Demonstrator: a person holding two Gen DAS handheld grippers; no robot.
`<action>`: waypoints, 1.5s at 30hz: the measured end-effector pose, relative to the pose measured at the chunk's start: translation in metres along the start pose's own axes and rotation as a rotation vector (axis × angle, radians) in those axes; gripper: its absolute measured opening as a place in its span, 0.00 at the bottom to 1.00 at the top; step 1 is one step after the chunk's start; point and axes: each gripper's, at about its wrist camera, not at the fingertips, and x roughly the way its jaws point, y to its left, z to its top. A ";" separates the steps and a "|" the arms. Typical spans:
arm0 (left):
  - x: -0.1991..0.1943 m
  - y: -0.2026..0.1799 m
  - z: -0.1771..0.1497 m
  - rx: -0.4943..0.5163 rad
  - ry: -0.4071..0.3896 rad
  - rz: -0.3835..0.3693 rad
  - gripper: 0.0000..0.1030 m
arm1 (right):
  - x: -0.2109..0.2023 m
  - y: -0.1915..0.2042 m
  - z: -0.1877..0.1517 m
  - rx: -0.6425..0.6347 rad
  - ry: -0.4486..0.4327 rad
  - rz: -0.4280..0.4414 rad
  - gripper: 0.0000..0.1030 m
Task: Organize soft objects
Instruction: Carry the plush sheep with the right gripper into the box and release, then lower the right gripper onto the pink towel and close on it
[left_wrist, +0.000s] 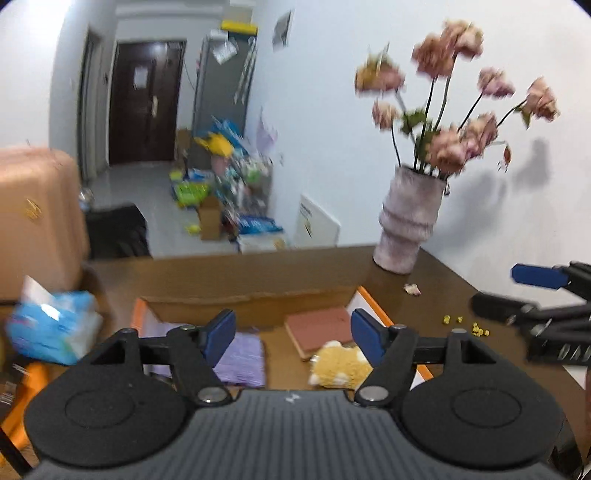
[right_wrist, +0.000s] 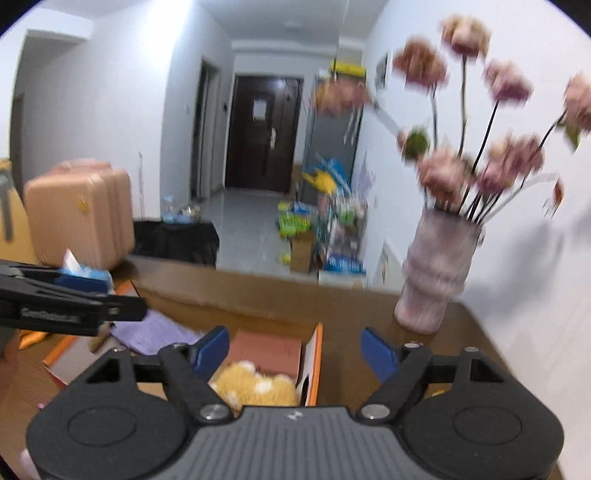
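Judging by the box (left_wrist: 373, 302): plush toy (left_wrist: 341, 363), purple cloth (left_wrist: 240, 356) & pink pad (left_wrist: 319, 328) were inside; tissue pack (left_wrist: 51, 328) was outside. Left claw (left_wrist: 293, 336) & right claw (right_wrist: 295, 352) were apart, empty.

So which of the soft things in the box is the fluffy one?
The yellow plush toy, at the box's near right corner. It is shaggy with white patches; the purple cloth and the pink pad beside it lie flat.

yellow plush toy (left_wrist: 341, 363) | lying in cardboard box (left_wrist: 258, 295) | beside purple cloth (left_wrist: 240, 358)
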 end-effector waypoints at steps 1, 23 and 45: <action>-0.014 0.000 0.002 0.013 -0.023 0.013 0.75 | -0.011 -0.002 0.003 0.008 -0.018 0.005 0.77; -0.233 0.004 -0.158 0.070 -0.262 0.184 0.99 | -0.190 0.043 -0.114 0.115 -0.253 0.188 0.90; -0.301 0.022 -0.246 -0.073 -0.239 0.178 1.00 | -0.257 0.092 -0.218 0.140 -0.159 0.197 0.98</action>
